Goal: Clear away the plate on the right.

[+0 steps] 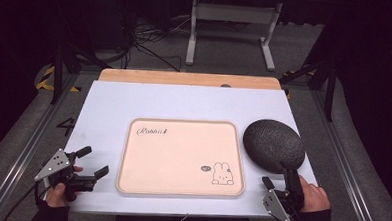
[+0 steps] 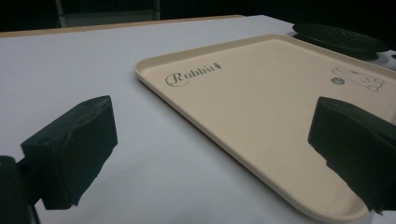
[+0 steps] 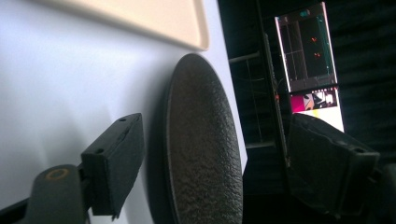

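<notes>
— What's lying on the table (image 1: 109,106)?
— One tray (image 1: 182,157), one dark plate (image 1: 273,145) at its 3 o'clock.
— My grippers?
— Your left gripper (image 1: 89,162) is gaping empty; your right gripper (image 1: 276,176) is straddling the plate's rim, unclenched.

The tray (image 1: 182,157) looks like smooth cream plastic with a soft, low shine. The dark plate (image 1: 273,145) has a rough, grainy, matt surface, like stone or pebbled ceramic. The table top (image 1: 114,112) is smooth, matt and white, and a bare wood edge (image 1: 185,78) shows at its far side. The pads (image 2: 70,151) on the left gripper look like matt black rubber or foam.
</notes>
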Demonstrator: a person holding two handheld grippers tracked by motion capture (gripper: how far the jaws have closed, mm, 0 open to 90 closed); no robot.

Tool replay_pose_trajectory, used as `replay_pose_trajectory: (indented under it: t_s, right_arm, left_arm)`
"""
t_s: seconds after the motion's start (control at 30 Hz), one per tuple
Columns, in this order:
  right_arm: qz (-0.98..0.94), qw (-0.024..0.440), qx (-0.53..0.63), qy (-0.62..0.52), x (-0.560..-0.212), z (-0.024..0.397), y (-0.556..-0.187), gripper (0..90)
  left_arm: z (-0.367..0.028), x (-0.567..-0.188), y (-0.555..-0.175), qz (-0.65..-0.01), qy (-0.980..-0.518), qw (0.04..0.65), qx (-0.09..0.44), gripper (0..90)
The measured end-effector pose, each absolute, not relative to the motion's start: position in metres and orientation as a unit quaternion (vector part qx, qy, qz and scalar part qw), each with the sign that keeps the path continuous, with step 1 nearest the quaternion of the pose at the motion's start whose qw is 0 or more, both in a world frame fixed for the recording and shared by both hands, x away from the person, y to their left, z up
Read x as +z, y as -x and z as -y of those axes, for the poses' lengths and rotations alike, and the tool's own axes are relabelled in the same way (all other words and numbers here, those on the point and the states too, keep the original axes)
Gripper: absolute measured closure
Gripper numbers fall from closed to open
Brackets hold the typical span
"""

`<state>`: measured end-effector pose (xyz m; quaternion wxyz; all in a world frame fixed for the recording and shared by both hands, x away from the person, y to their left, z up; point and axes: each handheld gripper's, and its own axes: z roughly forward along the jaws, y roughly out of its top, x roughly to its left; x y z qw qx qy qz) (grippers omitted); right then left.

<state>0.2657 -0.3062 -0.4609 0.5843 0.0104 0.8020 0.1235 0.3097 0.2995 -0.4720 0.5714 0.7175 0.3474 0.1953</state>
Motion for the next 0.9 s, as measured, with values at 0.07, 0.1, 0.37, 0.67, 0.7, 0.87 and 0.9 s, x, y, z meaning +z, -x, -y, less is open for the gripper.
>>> replay_pose_trajectory:
  t_s: [0.07, 0.1, 0.37, 0.67, 0.7, 0.87, 0.9]
  right_arm:
    - [-0.807, 0.581, 0.109, 0.000, -0.463, 0.306, -0.266, 21.9]
    - [-0.807, 0.582, 0.099, 0.006, -0.465, 0.306, -0.267, 22.3]
    - [-0.823, 0.565, 0.052, 0.042, -0.472, 0.307, -0.269, 29.4]
    - [-0.817, 0.574, 0.014, 0.057, -0.477, 0.307, -0.274, 39.4]
    - [-0.818, 0.573, 0.005, 0.052, -0.478, 0.307, -0.275, 40.5]
    - [-0.815, 0.577, -0.008, 0.057, -0.479, 0.307, -0.280, 45.5]
    - [-0.816, 0.576, -0.008, 0.049, -0.480, 0.308, -0.280, 46.6]
  left_arm:
    - [-0.300, -0.472, -0.310, -0.347, -0.718, 0.571, 0.195, 2.1]
    - [-0.300, -0.472, -0.310, -0.347, -0.719, 0.570, 0.195, 2.1]
    - [-0.300, -0.472, -0.310, -0.347, -0.719, 0.570, 0.194, 2.0]
    - [-0.300, -0.472, -0.310, -0.347, -0.719, 0.570, 0.195, 2.0]
    - [-0.300, -0.472, -0.310, -0.347, -0.719, 0.570, 0.195, 2.1]
    - [-0.300, -0.472, -0.310, -0.347, -0.719, 0.569, 0.195, 2.1]
    - [-0.300, -0.472, -0.310, -0.347, -0.719, 0.569, 0.195, 2.0]
